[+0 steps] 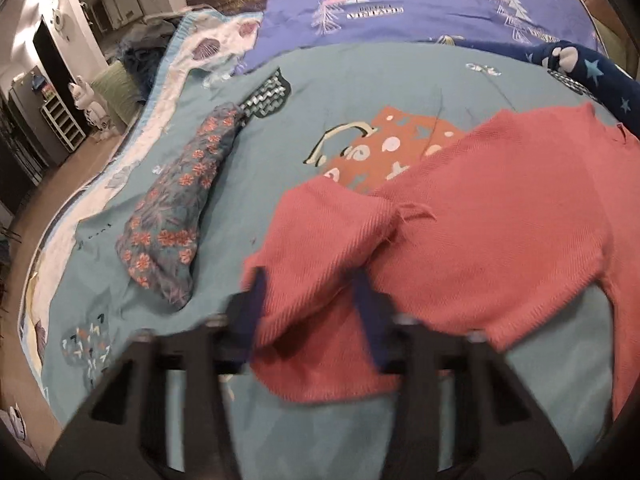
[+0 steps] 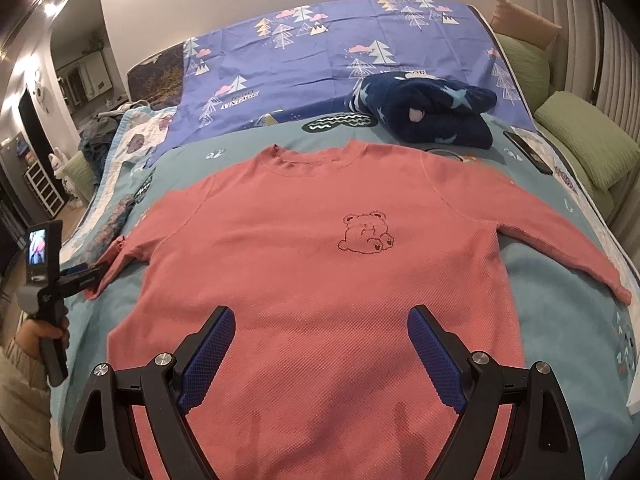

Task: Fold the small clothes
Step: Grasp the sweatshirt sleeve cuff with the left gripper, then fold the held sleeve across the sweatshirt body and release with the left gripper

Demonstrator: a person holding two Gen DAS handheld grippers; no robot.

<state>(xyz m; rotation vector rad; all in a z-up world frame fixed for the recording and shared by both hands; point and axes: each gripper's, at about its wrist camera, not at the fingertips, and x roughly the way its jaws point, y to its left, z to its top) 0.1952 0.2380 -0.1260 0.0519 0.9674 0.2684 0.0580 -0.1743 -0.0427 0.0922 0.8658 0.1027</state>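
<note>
At the bed's left edge, in the right wrist view, a person's hand [image 2: 42, 334] holds the left claw [image 2: 94, 274], whose tip meets the cuff of the sweater's left sleeve [image 2: 120, 254]. In the left wrist view, the left claw [image 1: 308, 304] has this sleeve [image 1: 320, 248] between its blue pads [image 1: 258, 292]; the frame is motion-blurred and the jaws stand partly closed, so a firm clamp cannot be told. A folded floral garment [image 1: 176, 208] lies on the bed cover [image 1: 360, 92] just left of the sleeve, near the bed's left edge. The pink sweater [image 2: 320, 264] lies flat, front up, across the middle of the teal bed cover [image 2: 560, 320], its collar toward the far side, its hem toward the near edge, a bear outline [image 2: 366, 234] on its chest. The right claw [image 2: 320, 360] hovers above the sweater's lower half, jaws wide apart, holding nothing. Beyond the collar, a rolled navy star-print blanket [image 2: 432, 116] rests where the cover meets a purple tree-print sheet [image 2: 304, 52]. The right sleeve [image 2: 560, 252] stretches toward the bed's right edge. Green pillows [image 2: 580, 148] line that edge.
</note>
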